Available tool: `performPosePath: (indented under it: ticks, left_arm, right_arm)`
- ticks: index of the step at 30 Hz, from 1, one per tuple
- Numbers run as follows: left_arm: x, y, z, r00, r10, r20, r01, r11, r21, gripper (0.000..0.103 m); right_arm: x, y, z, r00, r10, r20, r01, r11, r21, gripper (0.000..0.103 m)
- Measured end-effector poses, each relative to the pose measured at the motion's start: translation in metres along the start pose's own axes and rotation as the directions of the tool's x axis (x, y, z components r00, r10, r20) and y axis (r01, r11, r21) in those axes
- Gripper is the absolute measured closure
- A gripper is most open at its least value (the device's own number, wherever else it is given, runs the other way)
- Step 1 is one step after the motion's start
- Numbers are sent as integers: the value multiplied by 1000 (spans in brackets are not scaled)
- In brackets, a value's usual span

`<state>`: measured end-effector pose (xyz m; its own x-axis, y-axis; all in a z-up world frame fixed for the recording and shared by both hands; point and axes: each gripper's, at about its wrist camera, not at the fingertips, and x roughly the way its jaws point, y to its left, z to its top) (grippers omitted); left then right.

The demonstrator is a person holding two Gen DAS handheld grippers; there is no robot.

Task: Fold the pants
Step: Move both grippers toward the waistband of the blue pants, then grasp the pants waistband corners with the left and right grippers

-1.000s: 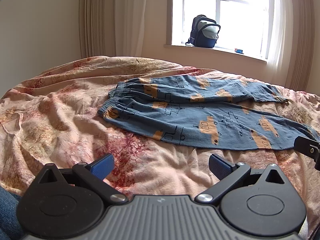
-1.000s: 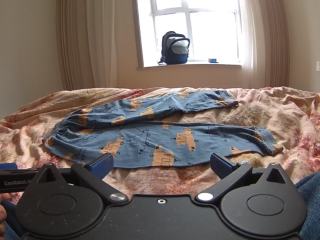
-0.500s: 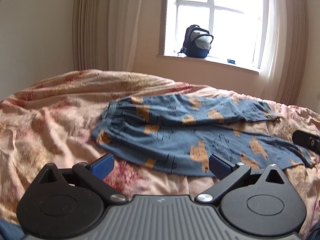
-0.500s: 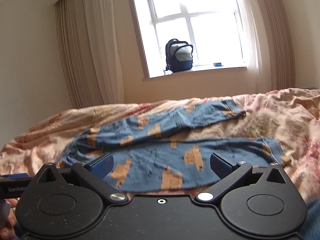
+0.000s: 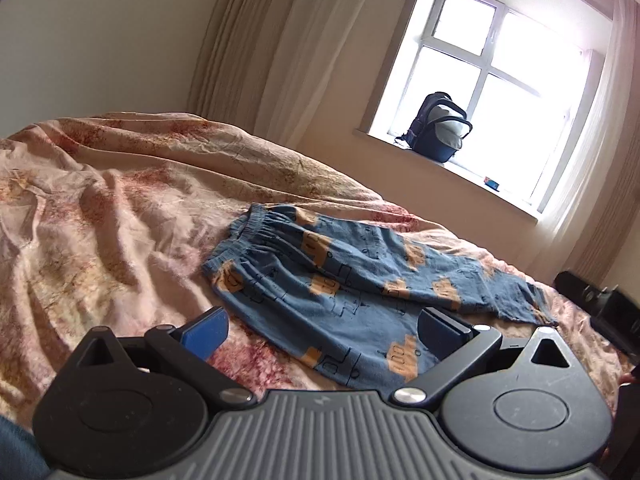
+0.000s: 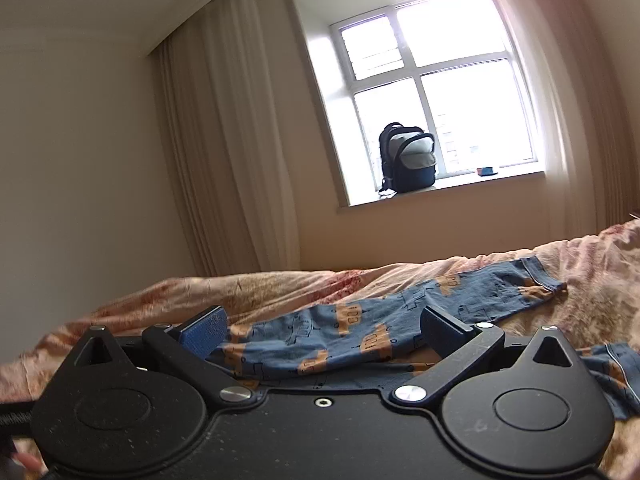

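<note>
The pants (image 5: 360, 292) lie flat on the bedspread (image 5: 100, 220). Left view shows the waistband (image 5: 248, 232); right view shows the far cuff (image 6: 548, 280). Left gripper (image 5: 320, 328) and right gripper (image 6: 320, 328) are spread, holding nothing.

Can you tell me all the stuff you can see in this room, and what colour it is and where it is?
pants: one, blue with orange shapes, spread flat on the bed
bedcover: one, pinkish beige with red blotches, rumpled, under the pants
backpack: one, dark blue and grey, upright on the windowsill
small object: one, blue and red, on the windowsill right of the backpack; too small to identify
window: one, white frame, in the far wall
curtains: beige, on both sides of the window
left gripper: one, black with blue pads, open above the pants
right gripper: one, black with blue pads, open above the pants
</note>
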<state>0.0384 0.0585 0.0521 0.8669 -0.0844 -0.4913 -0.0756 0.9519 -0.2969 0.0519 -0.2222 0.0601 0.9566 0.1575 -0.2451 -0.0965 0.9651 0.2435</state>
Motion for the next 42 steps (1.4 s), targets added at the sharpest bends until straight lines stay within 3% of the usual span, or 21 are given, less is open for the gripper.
performPosePath:
  ticks: [5, 9, 15, 20, 25, 30, 36, 39, 42]
  left_arm:
    - [20, -3, 23, 998, -58, -9, 59, 998, 28, 0]
    - [56, -10, 31, 987, -136, -80, 140, 989, 40, 0]
    - [113, -21, 42, 986, -126, -109, 139, 982, 126, 0]
    - [157, -27, 56, 988, -101, -113, 124, 967, 221, 0]
    - [205, -32, 70, 984, -55, -170, 118, 911, 394, 0]
    - [245, -38, 92, 990, -22, -141, 96, 831, 548, 0]
    - [307, -33, 113, 978, 7, -208, 128, 770, 625, 0]
    - [336, -26, 110, 968, 31, -250, 142, 754, 642, 0]
    - [355, -18, 111, 956, 4, -295, 187, 764, 617, 0]
  right_arm:
    - [32, -19, 6, 998, -8, -65, 4, 998, -70, 0]
    - [66, -40, 12, 993, 12, -116, -21, 997, -81, 0]
    - [99, -58, 13, 993, 57, -106, -72, 988, -139, 0]
    - [115, -74, 11, 993, 30, -111, -49, 983, -174, 0]
    - [128, -95, -6, 987, -12, -157, -19, 980, -197, 0]
    - [143, -100, -13, 975, 4, -222, -51, 977, -205, 0]
    - [164, -110, -14, 961, 34, -275, -90, 978, -191, 0]
    - [178, -115, -7, 954, 43, -297, -119, 963, -240, 0]
    - [203, -119, 4, 926, 71, -371, -191, 935, -298, 0]
